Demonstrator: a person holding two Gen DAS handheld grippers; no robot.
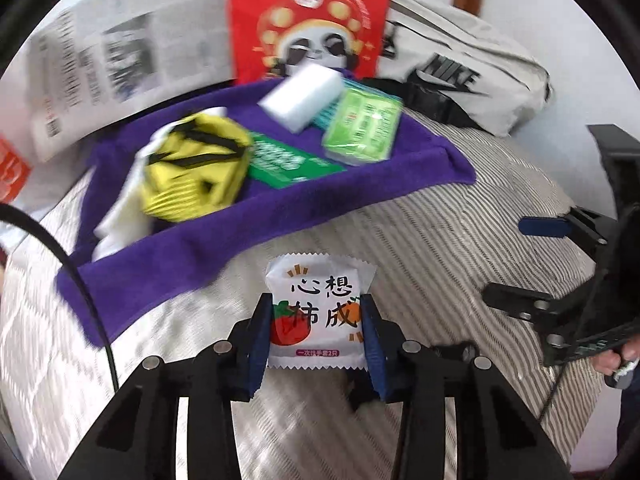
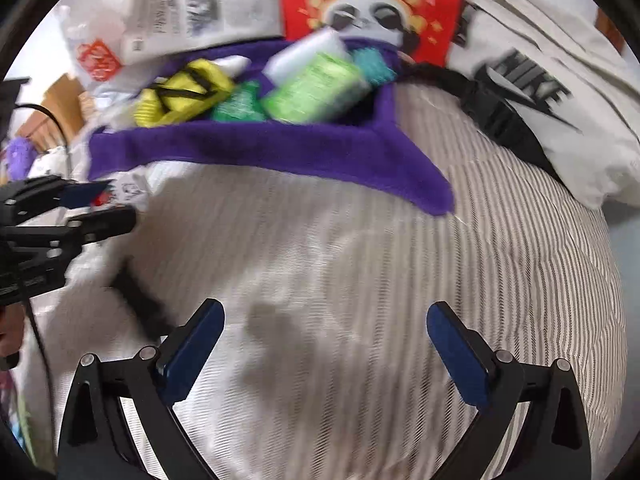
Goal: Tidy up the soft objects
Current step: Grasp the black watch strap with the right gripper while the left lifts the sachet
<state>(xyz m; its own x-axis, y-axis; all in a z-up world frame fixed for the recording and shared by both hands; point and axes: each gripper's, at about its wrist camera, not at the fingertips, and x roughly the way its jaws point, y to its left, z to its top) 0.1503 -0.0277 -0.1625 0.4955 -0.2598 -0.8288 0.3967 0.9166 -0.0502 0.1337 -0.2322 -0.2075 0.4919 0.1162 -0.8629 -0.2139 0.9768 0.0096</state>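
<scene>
My left gripper [image 1: 318,316] is shut on a small white packet [image 1: 318,300] printed with a tomato and black characters, held above the striped bedding. Ahead lies a purple towel [image 1: 248,220] carrying a yellow-and-black folded item [image 1: 196,168], a white sponge block [image 1: 302,96], a green packet [image 1: 362,128] and a flat dark green packet [image 1: 288,164]. My right gripper [image 2: 324,320] is open and empty over the bedding, short of the towel [image 2: 280,148]. The right gripper also shows at the right edge of the left wrist view [image 1: 520,260].
A red panda-print bag [image 1: 310,16] stands behind the towel. A white Nike bag [image 1: 460,64] with a black strap lies at the right. Newspaper [image 1: 120,52] lies at the left. Striped bedding [image 2: 480,260] covers the foreground.
</scene>
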